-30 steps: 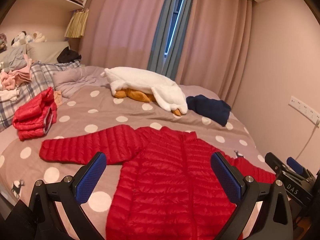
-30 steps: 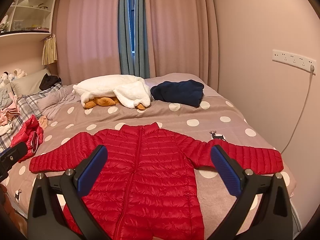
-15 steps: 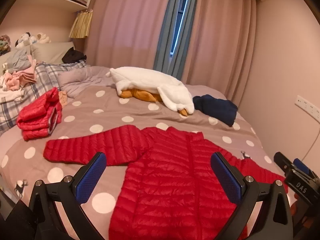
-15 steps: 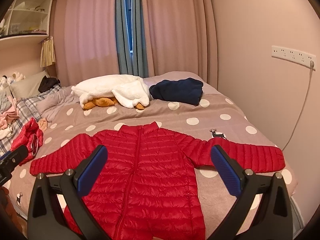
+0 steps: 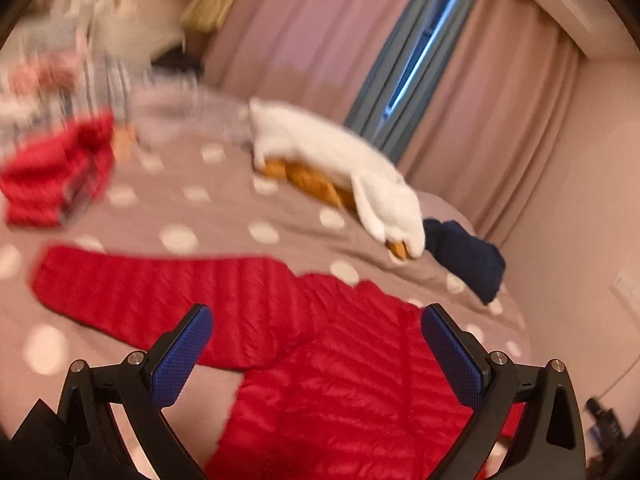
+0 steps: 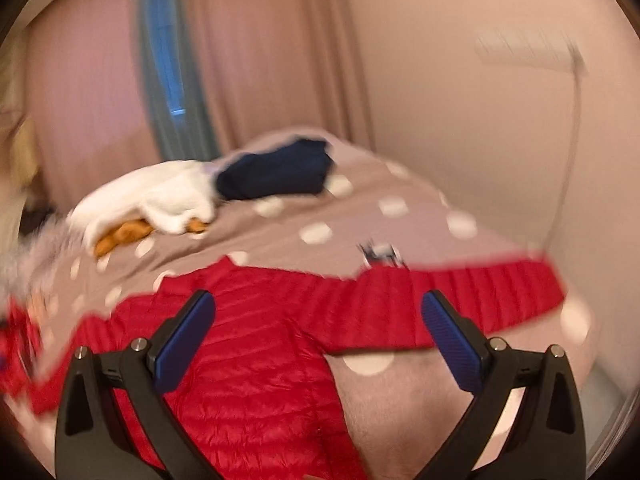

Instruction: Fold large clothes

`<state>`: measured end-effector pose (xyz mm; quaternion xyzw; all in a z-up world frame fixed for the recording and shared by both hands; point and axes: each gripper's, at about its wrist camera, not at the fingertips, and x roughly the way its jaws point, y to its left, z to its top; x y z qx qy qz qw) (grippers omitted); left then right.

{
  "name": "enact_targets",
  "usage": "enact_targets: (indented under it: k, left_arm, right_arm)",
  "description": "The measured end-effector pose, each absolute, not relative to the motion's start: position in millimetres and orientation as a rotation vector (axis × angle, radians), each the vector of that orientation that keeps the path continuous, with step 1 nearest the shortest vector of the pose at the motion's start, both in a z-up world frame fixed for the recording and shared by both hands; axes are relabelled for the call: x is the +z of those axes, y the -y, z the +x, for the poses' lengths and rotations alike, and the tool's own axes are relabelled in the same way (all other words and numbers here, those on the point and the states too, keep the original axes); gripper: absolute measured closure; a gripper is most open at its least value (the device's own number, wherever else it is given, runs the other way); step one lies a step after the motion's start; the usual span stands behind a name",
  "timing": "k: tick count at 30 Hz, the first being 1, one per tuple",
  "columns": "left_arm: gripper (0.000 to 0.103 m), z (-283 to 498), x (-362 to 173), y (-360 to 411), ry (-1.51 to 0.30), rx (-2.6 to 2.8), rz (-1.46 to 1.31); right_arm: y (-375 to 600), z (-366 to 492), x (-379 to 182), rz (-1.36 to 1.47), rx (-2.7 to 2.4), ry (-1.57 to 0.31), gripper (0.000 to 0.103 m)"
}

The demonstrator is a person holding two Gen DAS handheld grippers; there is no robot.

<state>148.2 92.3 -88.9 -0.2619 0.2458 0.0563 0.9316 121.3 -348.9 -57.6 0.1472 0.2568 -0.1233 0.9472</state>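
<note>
red puffer jacket lies flat on the polka-dot bedspread, front up, both sleeves stretched out sideways from the body. it is spread like this, i judge, so each sleeve can be taken and laid over the body as a first fold; nothing on it is folded yet.

left gripper hangs above the jacket with its jaws wide apart and nothing between them, over the spot where the jacket's sleeve on that side meets the body. right gripper is likewise spread and empty, over the jacket's opposite shoulder, where the other sleeve runs out toward the wall. neither one touches the fabric (both views are motion-blurred, so exact height over the jacket cannot be told). one gripper per side fits a symmetric sleeve grab.

beyond the jacket's collar: a white plush toy and, just beside it, a dark navy garment. off the tip of the jacket's sleeve in the left view, well apart from it, sits a folded red garment, probably set aside as a finished item.
</note>
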Motion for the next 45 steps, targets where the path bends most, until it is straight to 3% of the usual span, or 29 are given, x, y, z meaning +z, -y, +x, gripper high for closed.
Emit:
enact_targets:
  k: [3,4,7,11,17,20,23,24,27,28,30,31,32,38,45]
  left_arm:
    - [0.003,179,-133,-114,-0.599,0.007,-0.649]
    - [0.012,186,-149,-120,-0.643,0.009,-0.678]
    - [0.024,205,-192,-127,-0.813,0.087,-0.681]
    - [0.028,218,-243,-137,-0.978,0.147,-0.743]
    - [0.028,206,-244,-160,-0.842,0.088,-0.939]
    - [0.028,194,-253,-180,-0.76,0.056,-1.099]
    - [0.041,187,-260,-193,-0.742,0.093,-1.173]
    - [0.051,186,-260,-197,-0.746,0.116,-1.174]
    - [0.069,179,-264,-198,-0.739,0.17,-1.155]
    - [0.073,176,-264,-199,-0.741,0.183,-1.155]
    - [0.076,174,-265,-201,-0.736,0.193,-1.168]
    - [0.079,174,-267,-203,-0.735,0.198,-1.17]
    - [0.08,171,-266,-202,-0.733,0.207,-1.165]
    - [0.084,195,-262,-195,-0.746,0.269,-1.022]
    - [0.084,206,-253,-178,-0.765,0.356,-0.818]
  right_arm:
    - [399,138,-84,0.498,-0.302,-0.557,0.0]
    - [412,143,-93,0.541,-0.344,-0.577,0.0]
    - [455,146,-128,0.696,-0.505,-0.648,0.0]
    - [501,142,-168,0.92,-0.556,-0.689,0.005]
    - [536,121,-198,1.051,-0.713,-0.643,0.006]
    - [548,103,-211,1.223,-0.682,-0.492,0.005]
    - [552,96,-211,1.273,-0.634,-0.399,0.006]
    - [552,95,-211,1.27,-0.626,-0.373,0.008]
    - [545,96,-209,1.236,-0.678,-0.349,0.033]
    - [544,95,-209,1.218,-0.703,-0.362,0.046]
    - [543,102,-209,1.182,-0.717,-0.388,0.067]
    - [546,101,-212,1.167,-0.724,-0.401,0.083]
    - [546,101,-213,1.158,-0.737,-0.409,0.089]
    - [550,91,-216,1.106,-0.724,-0.394,0.095]
    - [518,124,-177,0.928,-0.615,-0.415,0.095]
